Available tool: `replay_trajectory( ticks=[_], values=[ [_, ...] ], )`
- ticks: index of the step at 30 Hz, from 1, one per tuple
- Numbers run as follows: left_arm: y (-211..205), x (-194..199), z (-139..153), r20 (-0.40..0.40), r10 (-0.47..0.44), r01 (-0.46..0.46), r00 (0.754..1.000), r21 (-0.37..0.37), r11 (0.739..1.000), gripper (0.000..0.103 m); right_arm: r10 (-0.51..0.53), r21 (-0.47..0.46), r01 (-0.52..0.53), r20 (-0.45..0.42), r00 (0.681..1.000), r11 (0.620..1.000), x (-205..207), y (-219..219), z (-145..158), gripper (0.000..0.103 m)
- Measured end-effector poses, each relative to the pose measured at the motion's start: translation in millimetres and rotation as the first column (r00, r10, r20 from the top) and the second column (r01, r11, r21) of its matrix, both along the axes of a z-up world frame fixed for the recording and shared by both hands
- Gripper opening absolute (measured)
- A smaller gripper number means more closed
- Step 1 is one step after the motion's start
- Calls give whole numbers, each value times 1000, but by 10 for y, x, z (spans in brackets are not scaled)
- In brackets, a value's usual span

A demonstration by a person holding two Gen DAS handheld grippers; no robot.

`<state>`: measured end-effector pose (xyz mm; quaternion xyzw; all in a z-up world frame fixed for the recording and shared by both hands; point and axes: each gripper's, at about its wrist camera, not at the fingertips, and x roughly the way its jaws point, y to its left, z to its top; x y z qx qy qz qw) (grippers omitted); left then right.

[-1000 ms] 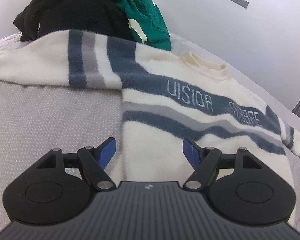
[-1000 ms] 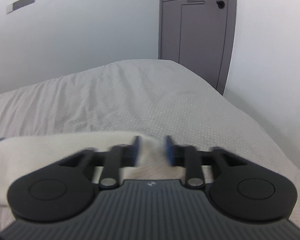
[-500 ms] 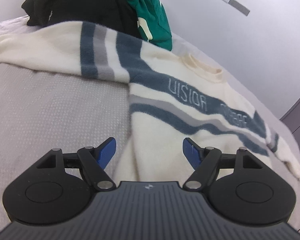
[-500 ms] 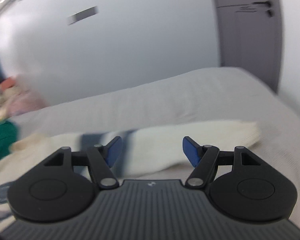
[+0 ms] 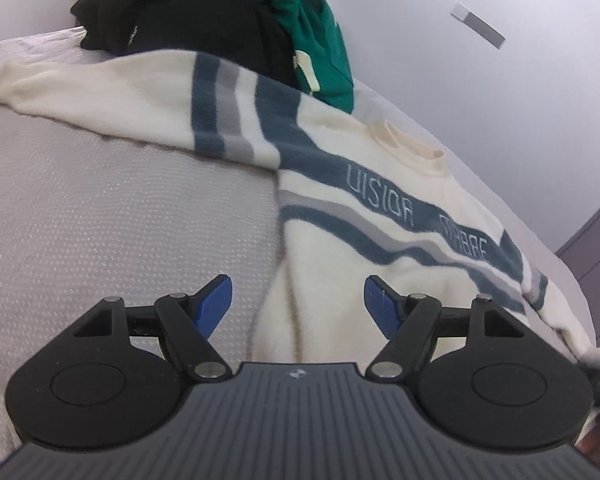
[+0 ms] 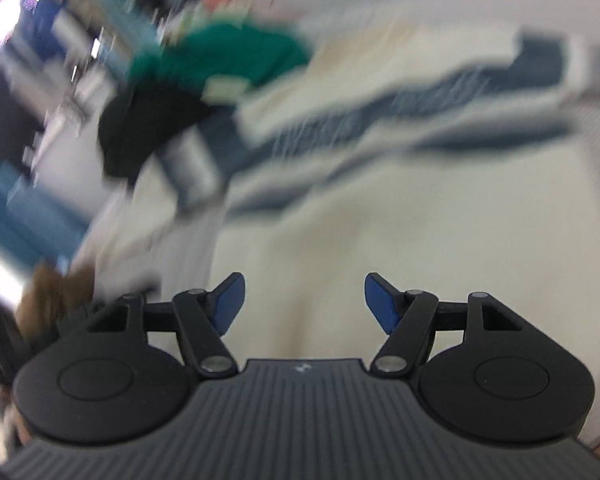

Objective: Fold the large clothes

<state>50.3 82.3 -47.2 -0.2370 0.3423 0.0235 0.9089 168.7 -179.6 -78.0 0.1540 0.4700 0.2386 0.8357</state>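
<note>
My cream sweater [image 5: 340,240] with blue-grey stripes lies face up and unfolded on the bed (one sleeve stretched out sideways), lettering across its chest.

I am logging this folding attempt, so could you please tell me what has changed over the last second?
The right gripper let go of the cream cuff it pinched a second ago, opened, and swung left to face the sweater. The left gripper shifted slightly left, more of the spread sleeve showing. It stayed open, and the sweater stayed flat on the bed.
</note>
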Motion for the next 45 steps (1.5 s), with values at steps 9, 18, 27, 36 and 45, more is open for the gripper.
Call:
replay_trajectory(
  ticks=[9, 18, 27, 36, 45],
  values=[
    [66, 108, -96, -22, 12, -13, 1000, -58, 998, 54, 159, 67, -154, -68, 985, 986, -70, 380, -510, 13],
    [-276, 245, -118, 22, -195, 196, 980, -53, 979, 50, -117, 246, 131, -70, 991, 960, 215, -347, -494, 9],
    [-1026, 122, -177, 24, -489, 481, 872, 143, 865, 51, -126, 241, 173, -199, 972, 955, 408, -425, -763, 9],
    [-1642, -39, -448, -128, -667, 669, 734, 306, 677, 52, -98, 269, 171, -264, 960, 948, 523, -465, -868, 9],
    [-2018, -71, -724, -254, -613, 642, 748, 515, 569, 52, -85, 294, 169, -277, 957, 941, 539, -503, -890, 9]
  ],
)
